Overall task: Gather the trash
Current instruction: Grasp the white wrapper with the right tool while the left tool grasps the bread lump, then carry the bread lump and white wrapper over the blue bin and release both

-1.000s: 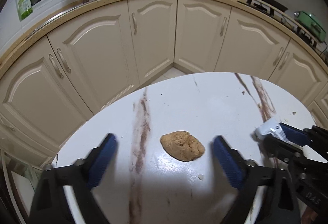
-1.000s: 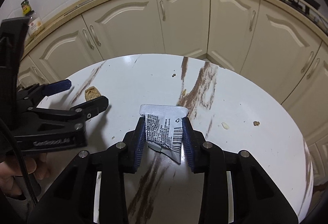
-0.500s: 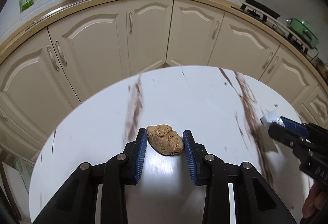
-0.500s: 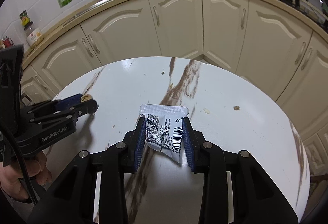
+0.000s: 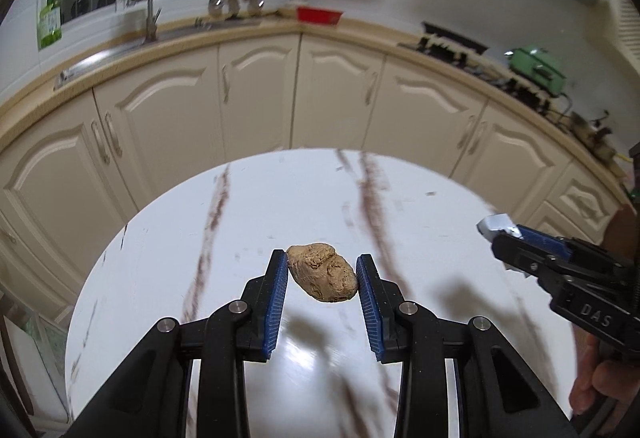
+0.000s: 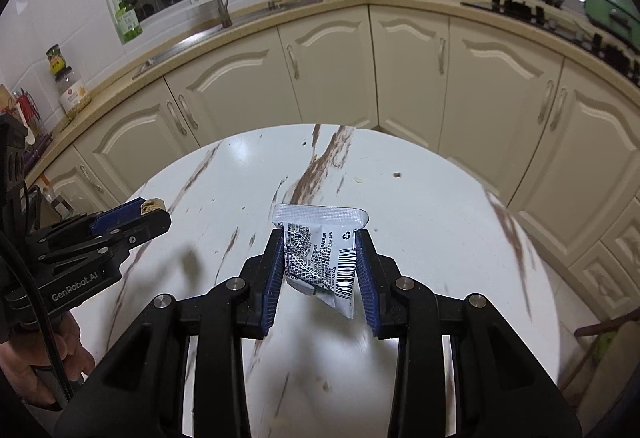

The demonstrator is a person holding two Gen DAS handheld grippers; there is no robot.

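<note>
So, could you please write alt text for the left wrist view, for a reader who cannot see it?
The left claw grips a tan crumpled lump above a round white marble table. At right, the right claw holds a silver wrapper. Cream kitchen cabinets curve behind.

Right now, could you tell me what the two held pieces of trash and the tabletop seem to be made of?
Brown lump: matte, crumbly, probably bread or dough.
Wrapper: thin crinkled silvery-white plastic film, printed barcode.
Tabletop: glossy white, brown veins, marble-look; real stone uncertain.
</note>
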